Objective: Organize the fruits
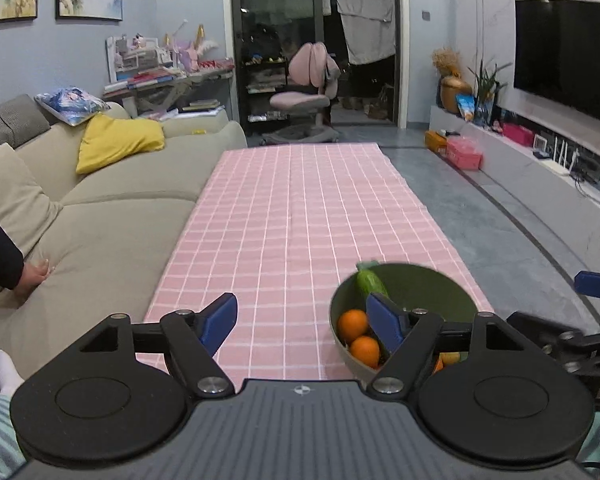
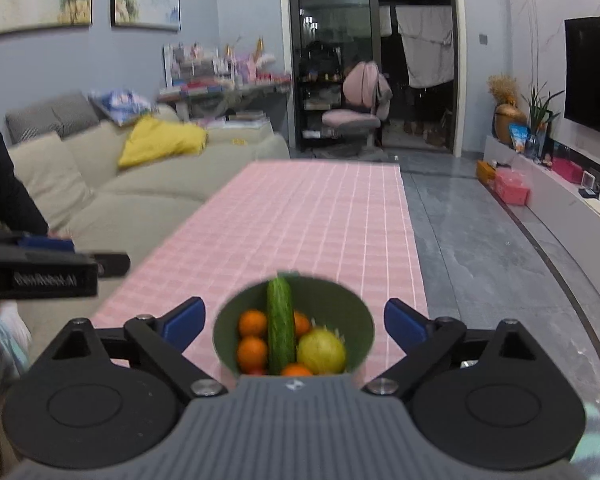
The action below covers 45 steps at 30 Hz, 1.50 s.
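- Left wrist view: the left gripper [image 1: 302, 326] hangs over the pink checked tablecloth [image 1: 300, 216] with its blue fingers [image 1: 220, 320] spread wide and nothing between them; the cloth under it is bare.
- In that view the green bowl [image 1: 452, 292] sits off to the right, its near-left part hidden behind the right-hand finger, so the fruit lies to that gripper's side, not ahead of it.
- Right wrist view: the right gripper [image 2: 294, 322] is also wide and empty, and the bowl [image 2: 328, 300] lies straight ahead, centred in the gap between its fingers.
- The cucumber [image 2: 280, 328] lies on top of the oranges [image 2: 253, 323] and a yellow-green fruit [image 2: 322, 350], its long axis pointing away from the camera, parallel to the fingers.
- Judgement: the right hand is nearer and better lined up; closing across the cucumber's narrow width should suit.
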### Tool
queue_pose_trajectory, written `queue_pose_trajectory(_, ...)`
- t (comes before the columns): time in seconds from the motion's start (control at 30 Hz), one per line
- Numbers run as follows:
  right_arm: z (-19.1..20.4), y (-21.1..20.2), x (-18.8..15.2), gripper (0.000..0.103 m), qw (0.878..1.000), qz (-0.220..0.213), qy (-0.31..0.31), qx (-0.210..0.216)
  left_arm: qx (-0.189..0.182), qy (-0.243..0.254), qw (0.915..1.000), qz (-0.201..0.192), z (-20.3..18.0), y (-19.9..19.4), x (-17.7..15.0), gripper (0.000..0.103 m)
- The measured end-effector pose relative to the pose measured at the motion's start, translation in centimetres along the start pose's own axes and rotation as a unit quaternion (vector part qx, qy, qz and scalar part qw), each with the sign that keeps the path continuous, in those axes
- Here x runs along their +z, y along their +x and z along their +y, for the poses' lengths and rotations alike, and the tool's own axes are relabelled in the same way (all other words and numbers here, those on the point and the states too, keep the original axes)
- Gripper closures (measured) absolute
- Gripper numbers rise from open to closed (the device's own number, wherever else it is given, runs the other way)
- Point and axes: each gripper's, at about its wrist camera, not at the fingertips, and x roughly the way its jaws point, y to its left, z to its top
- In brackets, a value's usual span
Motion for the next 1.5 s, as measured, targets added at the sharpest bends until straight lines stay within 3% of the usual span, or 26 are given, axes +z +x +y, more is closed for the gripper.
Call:
queue_pose_trajectory(0.5,0.3,5.8,-2.6,0.010,0.997,0.076,0.000,-0.002,0.009,-0.018,0.9961,0.086,0.0,3.7,-3.6,0.016)
queue_pose_trajectory(1.5,0.8,6.7,-2.9,0.010,0.997,0.081,-0.014,0.003,0.010,-0.018,0.9945,0.103,0.4,3.7,-3.7,0.016)
